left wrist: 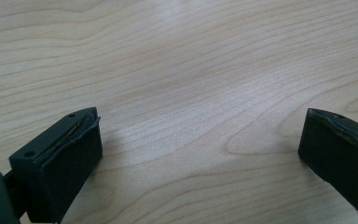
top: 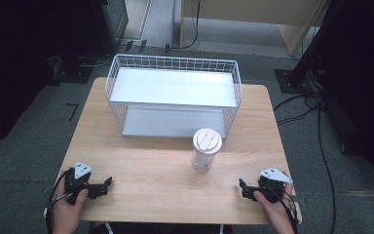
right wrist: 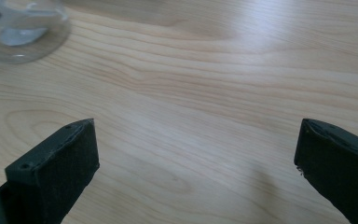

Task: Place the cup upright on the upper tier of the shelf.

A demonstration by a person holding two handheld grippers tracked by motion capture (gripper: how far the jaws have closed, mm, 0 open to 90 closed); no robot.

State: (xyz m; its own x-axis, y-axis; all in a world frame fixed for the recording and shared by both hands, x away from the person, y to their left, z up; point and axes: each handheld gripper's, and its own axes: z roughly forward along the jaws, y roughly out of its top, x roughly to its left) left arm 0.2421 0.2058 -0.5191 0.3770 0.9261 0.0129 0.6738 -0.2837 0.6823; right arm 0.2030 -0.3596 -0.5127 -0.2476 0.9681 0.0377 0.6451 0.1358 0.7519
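A clear glass jar (top: 205,150) with a pale wooden lid stands upright on the wooden table (top: 156,165), just in front of the wire basket. Its glass base (right wrist: 23,32) appears at the top left of the right gripper view. My left gripper (top: 106,185) rests near the table's front left, jaws wide apart over bare wood (left wrist: 200,135). Near the front right my right gripper (top: 243,187) lies in a hand, jaws also wide apart with nothing between them (right wrist: 196,154). Both point inward toward the table's middle.
A white wire basket (top: 173,97) with two flat shelves stands at the back of the table, its open side facing the person. Black cables (top: 321,146) run over the grey floor at the right. Dark stands flank the table.
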